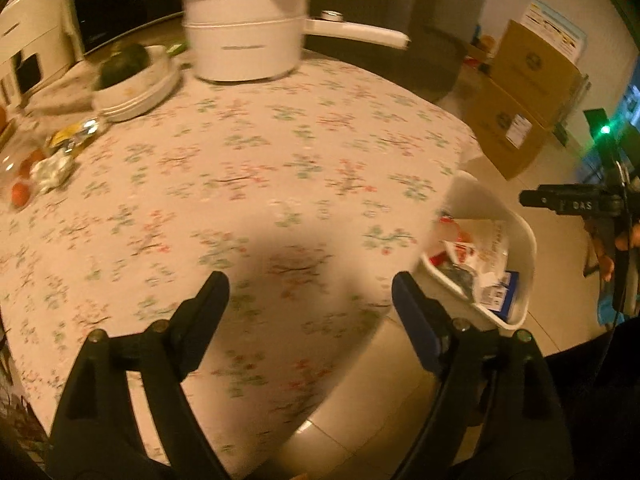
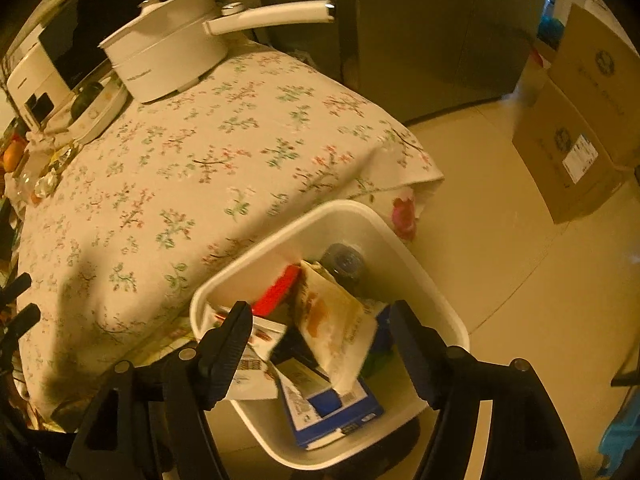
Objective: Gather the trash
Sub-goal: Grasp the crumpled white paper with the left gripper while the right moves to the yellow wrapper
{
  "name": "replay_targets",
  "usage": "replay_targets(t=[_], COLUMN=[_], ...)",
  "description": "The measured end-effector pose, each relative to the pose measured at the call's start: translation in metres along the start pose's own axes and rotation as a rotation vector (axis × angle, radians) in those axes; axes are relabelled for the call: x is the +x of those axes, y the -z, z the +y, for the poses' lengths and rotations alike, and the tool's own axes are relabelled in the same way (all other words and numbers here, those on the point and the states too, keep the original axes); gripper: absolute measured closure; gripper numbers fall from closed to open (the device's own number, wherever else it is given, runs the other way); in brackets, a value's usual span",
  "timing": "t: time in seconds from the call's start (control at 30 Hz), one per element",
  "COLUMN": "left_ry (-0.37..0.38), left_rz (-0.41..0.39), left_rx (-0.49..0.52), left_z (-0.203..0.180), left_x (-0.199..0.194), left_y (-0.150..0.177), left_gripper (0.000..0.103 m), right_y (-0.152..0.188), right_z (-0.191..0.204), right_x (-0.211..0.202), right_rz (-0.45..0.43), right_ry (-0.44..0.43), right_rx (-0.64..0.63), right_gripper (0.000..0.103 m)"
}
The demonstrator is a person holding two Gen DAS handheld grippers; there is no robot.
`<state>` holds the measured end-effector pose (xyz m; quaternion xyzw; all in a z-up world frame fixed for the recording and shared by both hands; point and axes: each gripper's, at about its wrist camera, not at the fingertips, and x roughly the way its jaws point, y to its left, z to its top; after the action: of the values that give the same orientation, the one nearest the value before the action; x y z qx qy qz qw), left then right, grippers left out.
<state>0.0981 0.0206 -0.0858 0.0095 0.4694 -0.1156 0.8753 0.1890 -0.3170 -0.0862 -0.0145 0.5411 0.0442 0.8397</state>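
Note:
A white bin (image 2: 420,276) stands on the floor against the table's near corner. It holds a white-and-orange packet (image 2: 332,328), a blue box (image 2: 340,412), a red item and a dark bottle. My right gripper (image 2: 322,316) hangs open just above the bin, and its pads press on nothing. My left gripper (image 1: 310,292) is open and empty over the floral tablecloth (image 1: 260,168), with the bin (image 1: 520,232) to its right. A crumpled foil wad (image 1: 52,170) and a yellow-silver wrapper (image 1: 76,134) lie at the table's far left.
A white lidded pot (image 1: 244,40) with a long handle stands at the table's far side, beside stacked bowls (image 1: 140,92) holding a dark green fruit. Small orange fruits (image 1: 20,194) lie at the left edge. Cardboard boxes (image 1: 528,92) stand on the floor to the right.

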Motion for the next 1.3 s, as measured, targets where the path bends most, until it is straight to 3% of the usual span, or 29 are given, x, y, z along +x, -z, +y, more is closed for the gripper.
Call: replay_targets(t=[0.37,0.6,0.87,1.1,1.2,1.27,1.3], left_ry=[-0.175,-0.286,-0.298,-0.238,-0.202,-0.154,-0.128], left_rz=[-0.026,-0.108,-0.195,-0.212,-0.196,-0.184,-0.182], left_rx=[-0.204,-0.382,-0.483,-0.592,-0.667,-0.709,-0.729], left_z=[0.104,0.196,0.266,0.31,0.33,0.339,0.344], left_x=[-0.018,-0.022,0.013,0.055,0.071,0.08,0.083], left_y=[0.003,-0.018,-0.049,-0.066,-0.063,-0.06,-0.058], left_gripper=[0.019,0.019,0.019,0.026,0.046,0.071,0.076], right_y=[-0.021,-0.046,-0.088,-0.116,-0.126,-0.133,-0.136], right_z=[0.08,0.147,0.235,0.285,0.298,0.309,0.314], right_x=[0.004,0.011,0.021,0.048,0.057,0.064,0.067], right_rz=[-0.031,-0.025,-0.048,-0.032,-0.028,-0.026,-0.027], right_ry=[-0.071,-0.152,-0.234,-0.22,-0.215,-0.214,-0.214], right_rx=[-0.078,-0.124,-0.195,-0.253,-0.263,-0.273,-0.276], right_gripper=[0.026,0.026,0.026,0.026,0.026,0.026,0.026])
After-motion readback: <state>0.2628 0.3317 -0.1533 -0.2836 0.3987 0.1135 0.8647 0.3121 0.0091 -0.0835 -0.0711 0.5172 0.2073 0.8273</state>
